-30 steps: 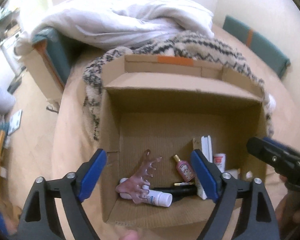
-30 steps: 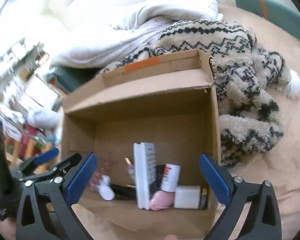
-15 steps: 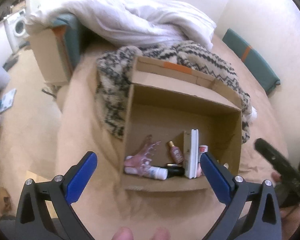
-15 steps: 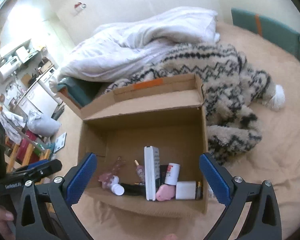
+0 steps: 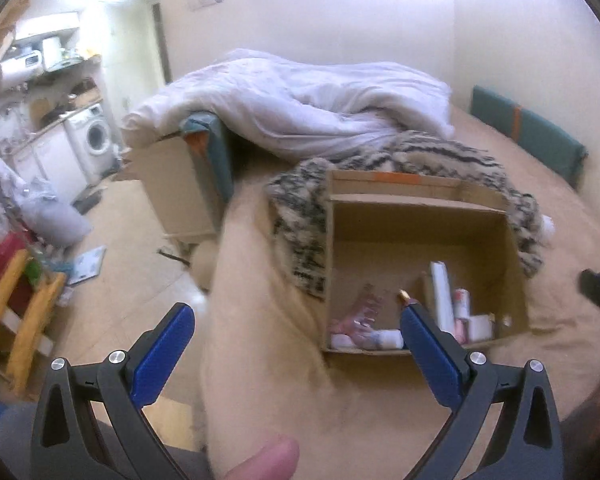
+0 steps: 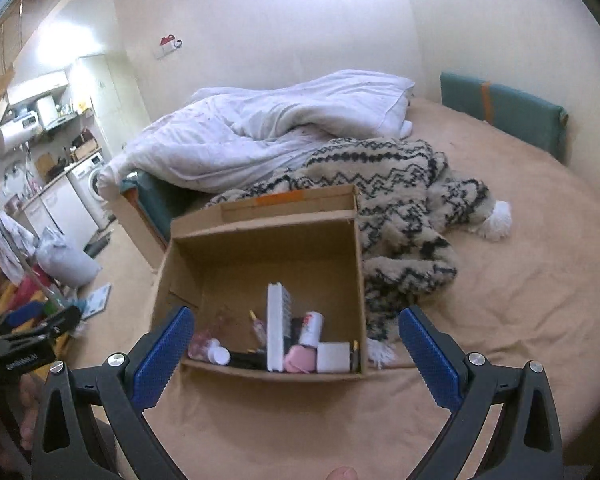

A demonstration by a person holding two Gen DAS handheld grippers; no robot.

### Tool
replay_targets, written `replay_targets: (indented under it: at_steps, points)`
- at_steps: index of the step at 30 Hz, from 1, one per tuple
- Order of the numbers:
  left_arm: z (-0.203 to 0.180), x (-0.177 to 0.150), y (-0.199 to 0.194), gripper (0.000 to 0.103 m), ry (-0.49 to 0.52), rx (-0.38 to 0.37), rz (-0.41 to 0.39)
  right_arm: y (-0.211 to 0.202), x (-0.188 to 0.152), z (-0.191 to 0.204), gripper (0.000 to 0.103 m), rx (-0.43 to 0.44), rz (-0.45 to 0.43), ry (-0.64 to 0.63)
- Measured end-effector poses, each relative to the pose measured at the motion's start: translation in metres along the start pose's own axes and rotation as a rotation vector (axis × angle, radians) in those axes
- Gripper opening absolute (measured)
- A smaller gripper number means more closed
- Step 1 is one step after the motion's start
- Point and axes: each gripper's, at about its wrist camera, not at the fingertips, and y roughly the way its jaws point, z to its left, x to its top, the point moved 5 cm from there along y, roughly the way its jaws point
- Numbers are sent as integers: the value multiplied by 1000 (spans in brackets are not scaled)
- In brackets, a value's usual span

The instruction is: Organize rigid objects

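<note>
Cardboard box | ahead of both tongs, untouched | left tongs, right tongs apart, empty

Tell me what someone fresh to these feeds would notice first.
Probably the open brown cardboard box on the tan bedspread, with small items crowded along its near wall, among them an upright white flat case and a pink rounded piece. Behind it lie a cream-and-black zigzag fleece blanket and a rumpled white duvet. Both pairs of blue-padded tongs, left and right, gape empty.
</note>
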Motion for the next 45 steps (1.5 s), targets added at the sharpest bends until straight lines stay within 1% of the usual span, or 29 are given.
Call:
replay_targets:
  at_steps: [2, 3, 4, 5, 6, 12, 27, 34, 45]
  points:
    - [-3, -7, 4, 103, -8, -30, 16, 5, -9, 0, 103, -7, 11, 3]
    - [-3, -9, 7, 103, -10, -23, 20, 9, -12, 2, 103, -17, 27, -3]
    - [-1, -11, 12, 103, -15, 9, 32, 11, -13, 4, 103, -20, 30, -9]
    - [0, -12, 14, 103, -21, 24, 39, 12, -13, 5, 103, -18, 26, -16]
    - [1, -12, 17, 103, -29, 27, 45, 14, -13, 7, 103, -19, 25, -25]
    - [-1, -15, 19, 103, -21, 24, 43, 21, -16, 7, 103, -14, 51, -20]
    - [-1, -15, 18, 103, -40, 1, 50, 21, -17, 9, 103, -16, 53, -28]
    - [-6, -16, 16, 103, -17, 0, 45, 20, -16, 10, 103, -17, 52, -26]
    - [-8, -16, 16, 103, -14, -2, 49, 20, -17, 10, 103, -17, 53, -29]
